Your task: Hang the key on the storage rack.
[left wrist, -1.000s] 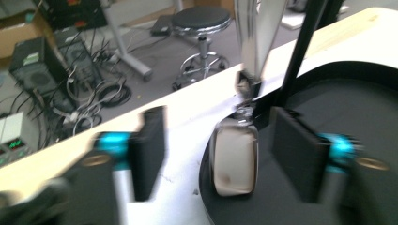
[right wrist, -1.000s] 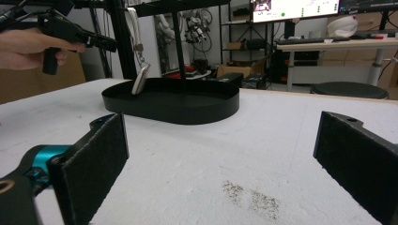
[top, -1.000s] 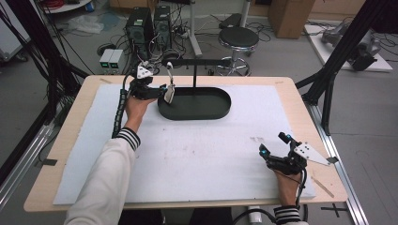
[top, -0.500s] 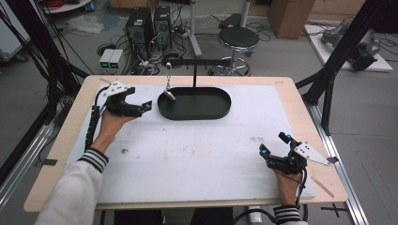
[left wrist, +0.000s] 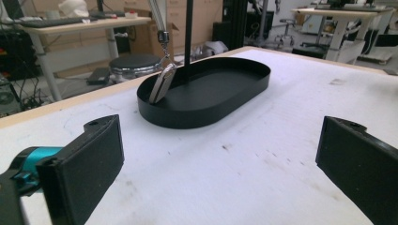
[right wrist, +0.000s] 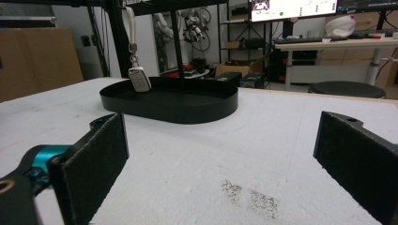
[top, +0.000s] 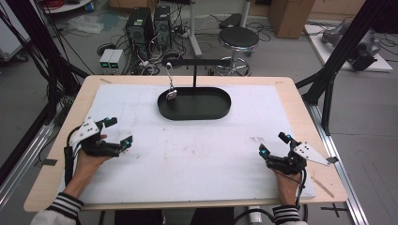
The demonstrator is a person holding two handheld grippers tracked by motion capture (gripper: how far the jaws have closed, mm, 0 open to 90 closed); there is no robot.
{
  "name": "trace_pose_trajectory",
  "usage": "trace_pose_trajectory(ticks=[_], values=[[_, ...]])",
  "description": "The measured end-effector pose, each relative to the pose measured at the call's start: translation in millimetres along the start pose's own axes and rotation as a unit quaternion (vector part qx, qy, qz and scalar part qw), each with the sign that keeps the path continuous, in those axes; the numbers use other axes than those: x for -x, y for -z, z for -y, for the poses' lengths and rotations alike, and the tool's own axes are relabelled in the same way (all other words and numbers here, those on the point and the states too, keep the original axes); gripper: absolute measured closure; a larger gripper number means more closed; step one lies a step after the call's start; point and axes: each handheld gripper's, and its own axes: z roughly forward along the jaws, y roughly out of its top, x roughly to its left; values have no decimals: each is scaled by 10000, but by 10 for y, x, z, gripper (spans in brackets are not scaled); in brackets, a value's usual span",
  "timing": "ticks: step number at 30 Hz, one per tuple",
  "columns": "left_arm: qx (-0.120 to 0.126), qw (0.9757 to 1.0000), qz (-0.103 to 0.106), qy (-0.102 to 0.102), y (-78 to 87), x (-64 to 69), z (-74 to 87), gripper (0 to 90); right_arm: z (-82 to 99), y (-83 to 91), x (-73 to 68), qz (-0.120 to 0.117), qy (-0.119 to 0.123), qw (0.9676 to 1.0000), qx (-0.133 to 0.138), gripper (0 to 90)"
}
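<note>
A black oval tray (top: 220, 110) stands at the back middle of the white mat, with a black T-shaped stand (top: 194, 70) rising from it. A small silver key fob (top: 171, 94) hangs by a strap from the stand's left arm, its lower end at the tray's left edge. The fob (left wrist: 162, 84) and tray (left wrist: 234, 93) lie ahead in the left gripper view, and the fob (right wrist: 139, 78) also hangs over the tray (right wrist: 187, 112) in the right gripper view. My left gripper (top: 117, 132) rests open at the mat's left front. My right gripper (top: 273, 143) sits open at the right front. Both are empty.
The white mat (top: 197, 154) covers most of the wooden table (top: 300, 101). Black frame posts (top: 328, 89) stand at the table's right and left sides. A stool (top: 238, 40) and computer cases (top: 145, 23) are on the floor behind the table.
My left gripper has drawn back from the stand and key fob to the mat's left front, open and empty. The fob stays hanging. The right gripper has not moved.
</note>
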Motion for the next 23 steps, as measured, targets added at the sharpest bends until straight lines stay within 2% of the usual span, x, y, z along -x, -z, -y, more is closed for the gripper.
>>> trace_pose_trajectory(ticks=[3, 5, 9, 12, 16, 18, 20, 23], values=[[104, 9999, -138, 9, 159, 67, 124, 17, -1, -3, -1, -2, -22, 10000, -20, 25], [96, 9998, -160, -14, 183, 76, 142, 17, -1, -4, -1, 0, -15, 10000, -20, 25], [271, 9995, -160, 96, 261, 108, 221, 17, -1, -6, 0, 14, -36, 10000, -5, 25], [320, 9992, -191, 123, 277, 125, 284, 17, -1, -4, -2, 14, -38, 10000, -27, 25], [512, 9982, -298, 115, 314, 135, 302, 17, 0, -6, -1, 6, -15, 10000, -13, 25], [511, 9980, -337, 140, 310, 136, 304, 17, -1, -9, -6, 23, 25, 10000, -3, 24], [564, 9979, -327, 42, 321, 151, 310, 17, 0, -12, -7, 22, 52, 10000, 12, 25], [592, 9977, -342, 18, 325, 159, 313, 17, -1, -11, -7, 22, 46, 10000, 19, 25]])
